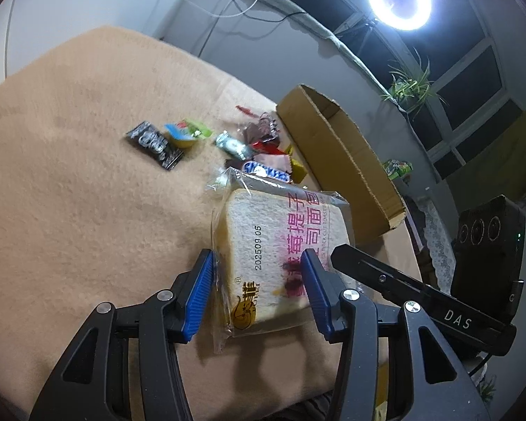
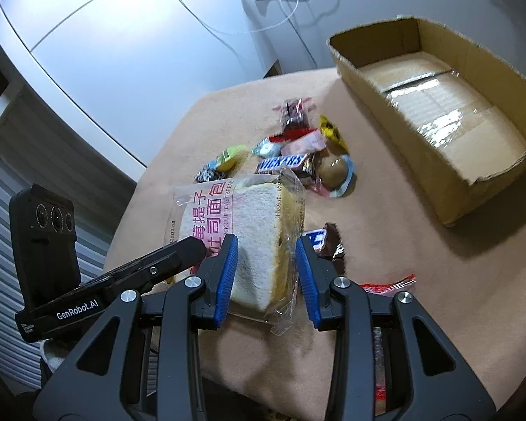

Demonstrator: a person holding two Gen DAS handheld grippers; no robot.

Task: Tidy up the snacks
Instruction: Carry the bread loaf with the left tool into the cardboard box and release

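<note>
Snacks: we find both the left gripper (image 1: 257, 293) and right gripper (image 2: 266, 273) clamped on 1 bagged bread slice (image 1: 284, 242), raised above the surface (image 1: 87, 193). Next, we judge, carry it rightward into the empty cardboard box (image 2: 438, 161).

A fuzzy, matt tan cloth (image 1: 87, 210) covers the counter. The bread packet (image 2: 242, 224) is glossy clear plastic film (crinkled at its seams). The box (image 2: 438, 161) is rough matt cardboard, its floor sealed with shiny tape (image 2: 435, 105).
</note>
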